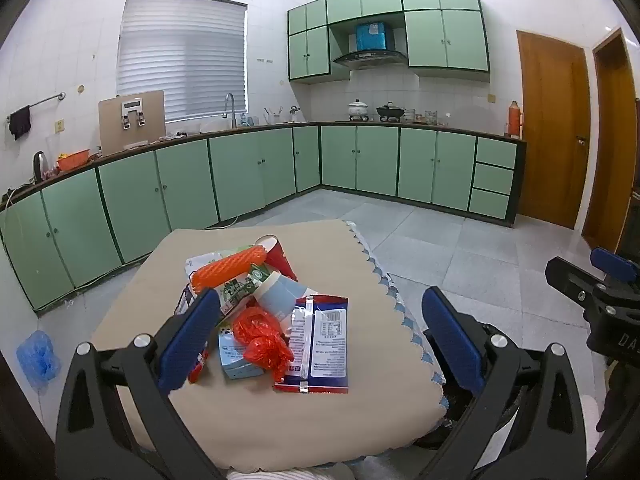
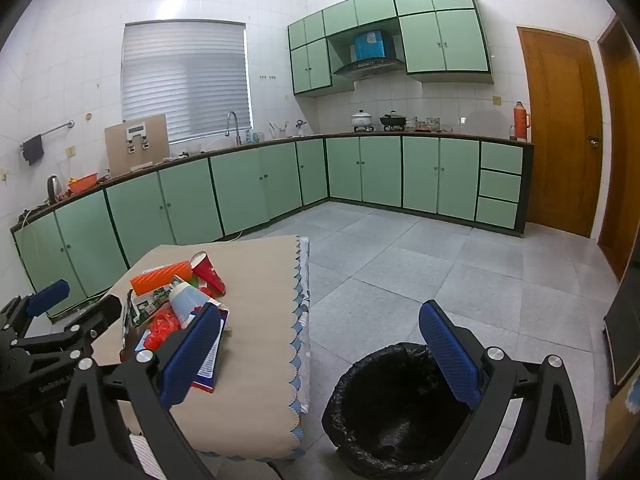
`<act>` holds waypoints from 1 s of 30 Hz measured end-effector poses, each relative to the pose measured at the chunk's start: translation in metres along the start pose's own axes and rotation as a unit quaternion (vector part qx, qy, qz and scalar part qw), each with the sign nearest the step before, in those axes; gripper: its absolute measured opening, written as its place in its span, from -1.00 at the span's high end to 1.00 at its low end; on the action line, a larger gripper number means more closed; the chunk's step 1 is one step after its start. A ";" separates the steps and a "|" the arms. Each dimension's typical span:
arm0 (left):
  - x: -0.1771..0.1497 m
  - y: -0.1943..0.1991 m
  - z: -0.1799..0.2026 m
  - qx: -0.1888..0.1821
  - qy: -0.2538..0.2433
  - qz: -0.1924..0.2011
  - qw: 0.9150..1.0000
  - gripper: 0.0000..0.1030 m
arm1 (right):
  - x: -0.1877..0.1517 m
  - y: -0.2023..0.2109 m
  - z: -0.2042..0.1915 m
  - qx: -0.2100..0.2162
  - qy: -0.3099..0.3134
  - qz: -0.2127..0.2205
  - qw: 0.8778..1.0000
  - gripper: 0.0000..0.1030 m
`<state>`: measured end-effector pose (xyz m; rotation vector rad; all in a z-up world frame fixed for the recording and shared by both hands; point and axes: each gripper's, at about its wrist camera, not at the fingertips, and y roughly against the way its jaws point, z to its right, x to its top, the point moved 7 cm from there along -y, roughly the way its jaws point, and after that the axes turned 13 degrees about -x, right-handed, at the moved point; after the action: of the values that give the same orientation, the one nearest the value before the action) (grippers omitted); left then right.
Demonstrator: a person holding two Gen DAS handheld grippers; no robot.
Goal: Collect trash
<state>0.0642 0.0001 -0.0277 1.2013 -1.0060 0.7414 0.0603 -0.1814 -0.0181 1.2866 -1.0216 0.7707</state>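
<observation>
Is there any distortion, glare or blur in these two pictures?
Left wrist view: fisheye bends the counter, corners are black, the trash pile is sharp. Right wrist view: same bending, a bright glare spot on the wall tiles, the bin interior is too dark to read.

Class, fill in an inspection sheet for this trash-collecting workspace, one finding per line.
Surface: table under a beige cloth.
Job's things: trash pile of cups, wrappers and cartons; bin with black liner on the floor beside the table.
Clutter: blue bag on the floor.
Grippers: left gripper and right gripper both open, holding nothing.
Cables: white cord along the cabinet base.
Surroundings: green cabinets, wooden door.
</observation>
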 end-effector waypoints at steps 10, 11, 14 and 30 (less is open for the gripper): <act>0.006 0.002 -0.002 0.002 -0.001 0.002 1.000 -0.90 | 0.000 0.001 -0.001 0.001 -0.003 0.000 1.000 -0.88; 0.008 0.003 -0.001 0.002 0.000 0.003 1.000 -0.90 | 0.000 0.001 -0.001 0.001 -0.003 0.000 1.000 -0.88; 0.008 0.003 0.000 0.003 0.000 0.003 1.000 -0.90 | 0.001 0.001 0.001 0.001 -0.005 -0.001 1.000 -0.88; 0.007 0.004 0.001 0.004 0.002 0.004 1.000 -0.90 | -0.001 -0.001 0.001 0.003 -0.009 0.000 1.000 -0.88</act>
<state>0.0633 -0.0001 -0.0193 1.2040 -1.0051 0.7544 0.0609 -0.1829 -0.0194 1.3010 -1.0350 0.7642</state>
